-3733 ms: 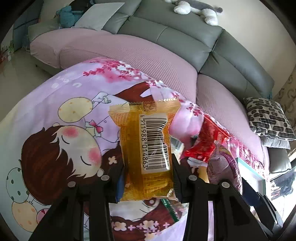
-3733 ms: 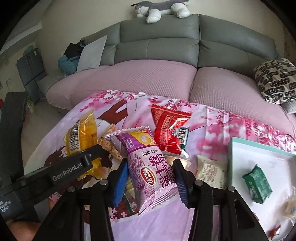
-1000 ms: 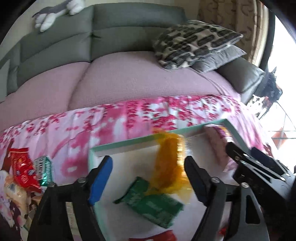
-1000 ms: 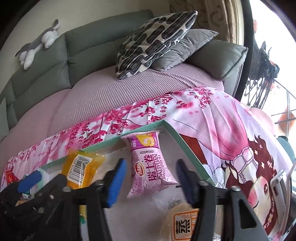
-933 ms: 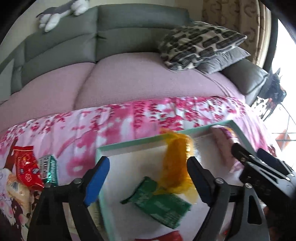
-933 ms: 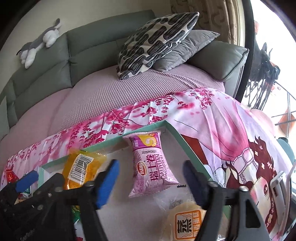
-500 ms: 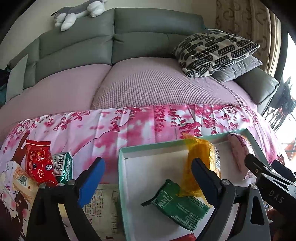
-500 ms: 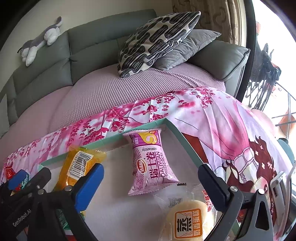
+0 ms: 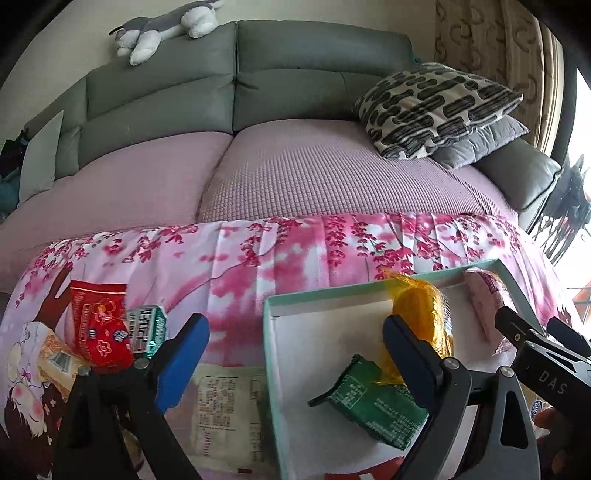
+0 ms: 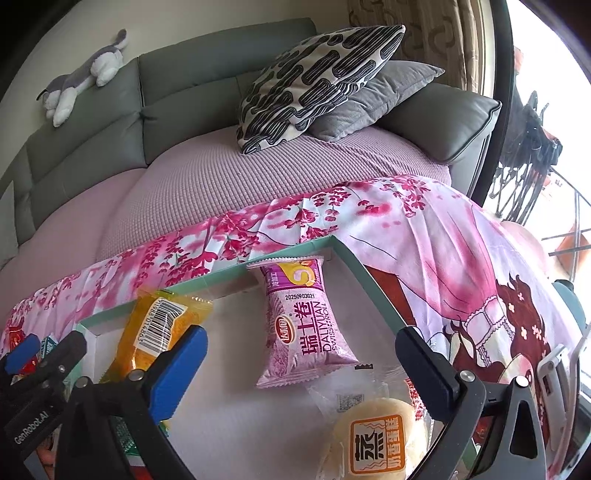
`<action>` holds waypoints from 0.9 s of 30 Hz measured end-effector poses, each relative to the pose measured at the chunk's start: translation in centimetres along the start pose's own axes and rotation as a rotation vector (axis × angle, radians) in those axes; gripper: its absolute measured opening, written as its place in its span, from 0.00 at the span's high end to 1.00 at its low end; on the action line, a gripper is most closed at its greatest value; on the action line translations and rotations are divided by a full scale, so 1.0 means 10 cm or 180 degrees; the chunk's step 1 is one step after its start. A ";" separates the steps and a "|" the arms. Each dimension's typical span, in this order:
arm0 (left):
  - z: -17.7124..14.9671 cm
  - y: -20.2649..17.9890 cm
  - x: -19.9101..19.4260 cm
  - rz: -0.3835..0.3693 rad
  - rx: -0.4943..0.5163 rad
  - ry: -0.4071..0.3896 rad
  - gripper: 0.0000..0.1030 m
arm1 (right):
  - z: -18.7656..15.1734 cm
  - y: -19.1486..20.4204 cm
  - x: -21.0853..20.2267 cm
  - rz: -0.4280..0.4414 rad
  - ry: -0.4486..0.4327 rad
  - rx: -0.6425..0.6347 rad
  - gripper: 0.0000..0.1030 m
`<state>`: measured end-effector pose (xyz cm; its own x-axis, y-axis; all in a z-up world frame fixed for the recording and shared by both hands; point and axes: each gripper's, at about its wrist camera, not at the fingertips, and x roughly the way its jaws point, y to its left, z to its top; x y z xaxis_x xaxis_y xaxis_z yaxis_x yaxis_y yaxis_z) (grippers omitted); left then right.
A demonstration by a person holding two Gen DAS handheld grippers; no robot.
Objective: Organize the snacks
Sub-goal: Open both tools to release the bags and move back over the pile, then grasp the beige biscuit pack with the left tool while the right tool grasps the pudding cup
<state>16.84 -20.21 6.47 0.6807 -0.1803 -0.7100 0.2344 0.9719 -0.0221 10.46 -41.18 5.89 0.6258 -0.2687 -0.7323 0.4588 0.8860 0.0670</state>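
A teal-rimmed white tray (image 9: 325,295) (image 10: 347,258) lies on a pink cartoon cloth. In it lie a yellow packet (image 9: 421,314) (image 10: 155,332), a purple Swiss-roll packet (image 10: 306,328) (image 9: 484,302), a green packet (image 9: 373,398) and a clear-wrapped bun (image 10: 373,439). My left gripper (image 9: 295,354) is open and empty over the tray's left rim. My right gripper (image 10: 303,365) is open and empty above the tray, over the purple packet's near end. On the cloth left of the tray lie a red packet (image 9: 99,325), a small green-white packet (image 9: 146,328) and a pale packet (image 9: 225,417).
A grey sofa (image 9: 295,81) with a mauve seat cover stands behind the cloth, with patterned cushions (image 10: 314,81) at its right end and a plush toy (image 9: 166,26) on its back. A window and railing are at far right.
Both grippers have let go of their packets in the tray, opened wide and drawn back. The left gripper has shifted left, so the cloth and loose packets show again.
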 end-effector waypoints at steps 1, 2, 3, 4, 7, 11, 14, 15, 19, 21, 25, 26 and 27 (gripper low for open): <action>0.01 0.05 -0.03 0.0014 -0.0026 -0.0020 0.08 | 0.00 0.00 -0.01 0.0005 -0.0006 0.0002 0.00; 0.02 0.08 -0.05 0.0025 -0.0038 -0.0033 0.08 | 0.01 0.01 -0.02 0.0012 -0.0017 0.0004 0.00; 0.03 0.15 -0.08 0.0052 -0.0060 -0.0051 0.08 | 0.02 0.02 -0.04 0.0026 -0.0044 0.0016 0.00; 0.03 0.20 -0.11 0.0075 -0.0078 -0.0060 0.08 | 0.02 0.03 -0.06 0.0041 -0.0064 0.0023 0.00; 0.03 0.43 -0.18 0.0204 -0.0161 -0.0052 0.08 | 0.05 0.11 -0.12 0.0132 -0.0134 0.0011 0.00; 0.00 0.80 -0.28 0.0482 -0.0255 -0.0004 0.08 | 0.06 0.27 -0.21 0.0262 -0.0211 -0.0068 0.00; -0.04 1.08 -0.37 0.0632 -0.0365 -0.0004 0.08 | 0.07 0.42 -0.26 0.0425 -0.0256 -0.0118 0.00; -0.05 1.19 -0.41 0.0685 -0.0424 -0.0007 0.08 | 0.07 0.50 -0.29 0.0510 -0.0266 -0.0143 0.00; -0.14 1.61 -0.56 0.0884 -0.0650 -0.0013 0.08 | 0.05 0.76 -0.36 0.0750 -0.0274 -0.0248 0.00; -0.19 1.79 -0.62 0.0956 -0.0766 -0.0024 0.08 | 0.01 0.93 -0.39 0.0881 -0.0267 -0.0335 0.00; -0.31 2.11 -0.70 0.1051 -0.0999 -0.0044 0.08 | -0.08 1.25 -0.45 0.1020 -0.0255 -0.0510 0.00; -0.33 2.18 -0.72 0.1061 -0.1039 -0.0048 0.08 | -0.12 1.36 -0.48 0.1076 -0.0252 -0.0584 0.00; -0.36 2.22 -0.71 0.1064 -0.1065 -0.0045 0.08 | -0.14 1.42 -0.49 0.1112 -0.0252 -0.0623 0.00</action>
<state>14.72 3.21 8.55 0.6905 0.1511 -0.7073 -0.2343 0.9719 -0.0211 12.97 -26.76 9.46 0.7729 0.0398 -0.6333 0.0861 0.9822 0.1668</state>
